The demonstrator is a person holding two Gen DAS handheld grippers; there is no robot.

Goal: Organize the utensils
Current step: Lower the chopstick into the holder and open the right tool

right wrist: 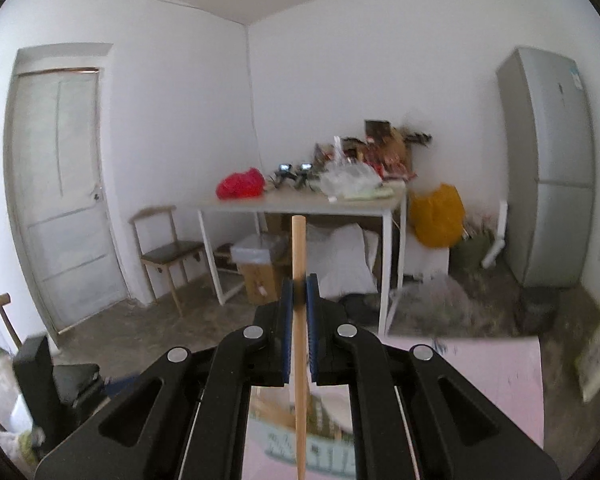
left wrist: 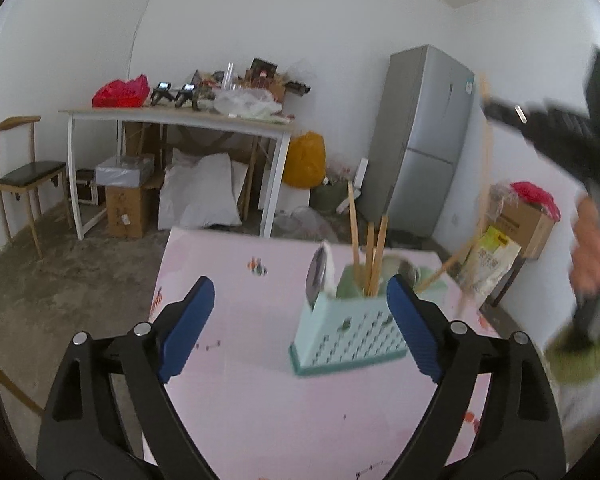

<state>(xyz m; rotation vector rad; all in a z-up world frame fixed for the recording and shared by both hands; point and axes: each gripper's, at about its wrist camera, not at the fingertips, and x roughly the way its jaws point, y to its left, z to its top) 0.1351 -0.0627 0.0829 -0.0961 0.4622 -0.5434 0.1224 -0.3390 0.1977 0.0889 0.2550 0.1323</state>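
A mint-green perforated utensil holder (left wrist: 346,330) stands on the pink table (left wrist: 240,380). It holds several wooden chopsticks (left wrist: 370,256) and a metal spoon (left wrist: 318,270). My left gripper (left wrist: 300,320) is open and empty, its blue fingertips either side of the holder and nearer the camera. My right gripper (right wrist: 299,306) is shut on a wooden chopstick (right wrist: 299,276), held upright above the holder (right wrist: 320,444). In the left wrist view the right gripper (left wrist: 540,116) shows blurred at the upper right, with the chopstick (left wrist: 485,152) hanging down.
A white table (left wrist: 180,120) cluttered with bags and gadgets stands against the far wall. A wooden chair (left wrist: 20,176), boxes, a yellow bag (left wrist: 306,160) and a grey fridge (left wrist: 424,140) surround it. A food bag (left wrist: 490,268) sits right of the pink table.
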